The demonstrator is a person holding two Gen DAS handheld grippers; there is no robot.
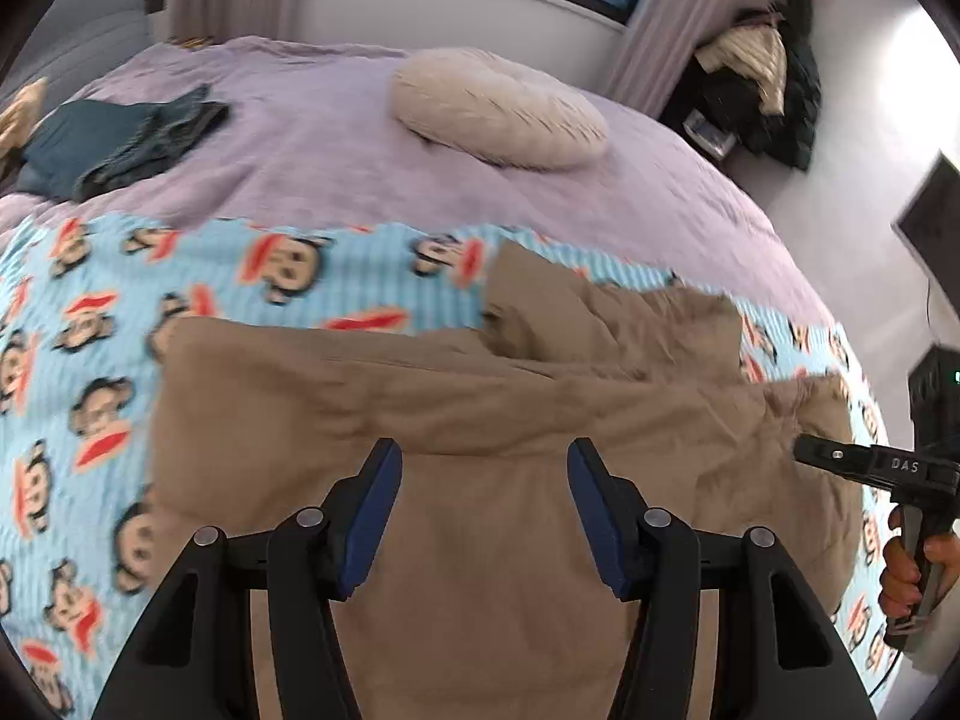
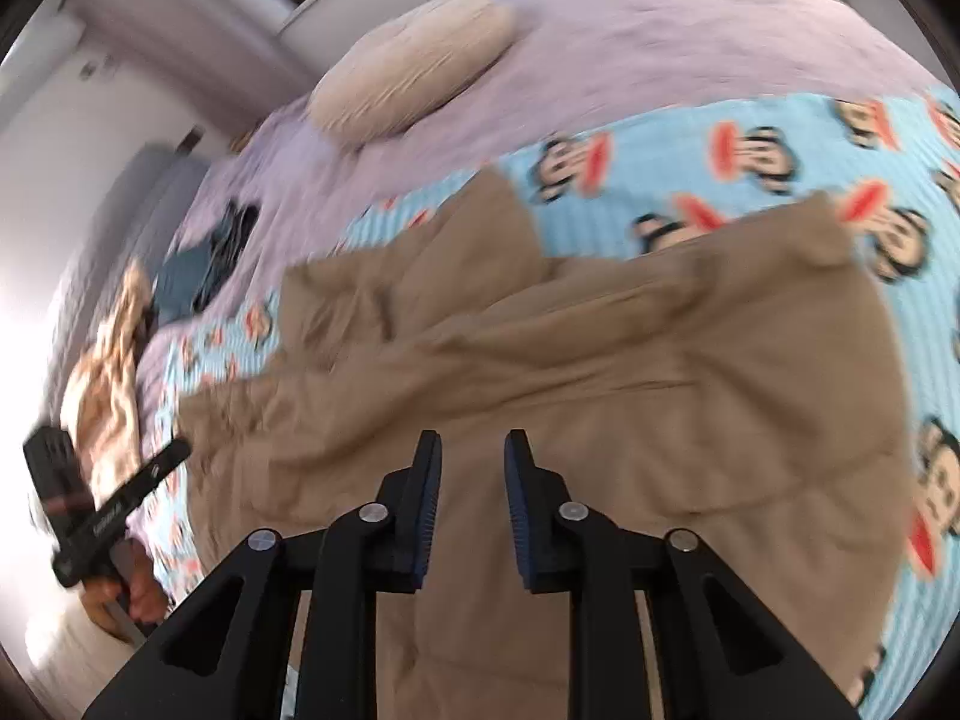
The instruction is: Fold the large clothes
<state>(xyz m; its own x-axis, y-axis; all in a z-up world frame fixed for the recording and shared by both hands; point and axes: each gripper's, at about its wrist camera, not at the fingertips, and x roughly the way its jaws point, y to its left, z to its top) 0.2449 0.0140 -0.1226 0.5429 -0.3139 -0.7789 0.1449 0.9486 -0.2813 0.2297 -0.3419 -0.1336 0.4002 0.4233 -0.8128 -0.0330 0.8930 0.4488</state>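
Since both grippers hang open over the tan garment [image 1: 480,396] with nothing between their pads, the step in hand looks like a release after a fold, and doing it well means drawing each claw clear without dragging the cloth, then smoothing the bunched ridge before the next fold. Going left to right in the left wrist view: the monkey blanket [image 1: 78,360] fills nine o'clock, a dark folded pile [image 1: 126,144] sits at ten, and the garment spreads from centre to three o'clock on the blanket, rumpled at one to two o'clock. The left gripper [image 1: 485,468] stands at six o'clock with its jaws wide apart, pads over the cloth and clamping none of it, pointing steeply down. At four o'clock a hand [image 1: 906,570] carries the right gripper [image 2: 473,450], whose finger reaches toward the garment's right edge. In the right wrist view its jaws stand only narrowly parted, empty, also tilted steeply downward over the garment's near half. A pale cushion [image 1: 498,108] lies at twelve o'clock on the purple bedspread [image 1: 300,138], well apart from the work. Next grips, I judge, should take the wrinkled far edge, since creases there would be trapped by any further fold.
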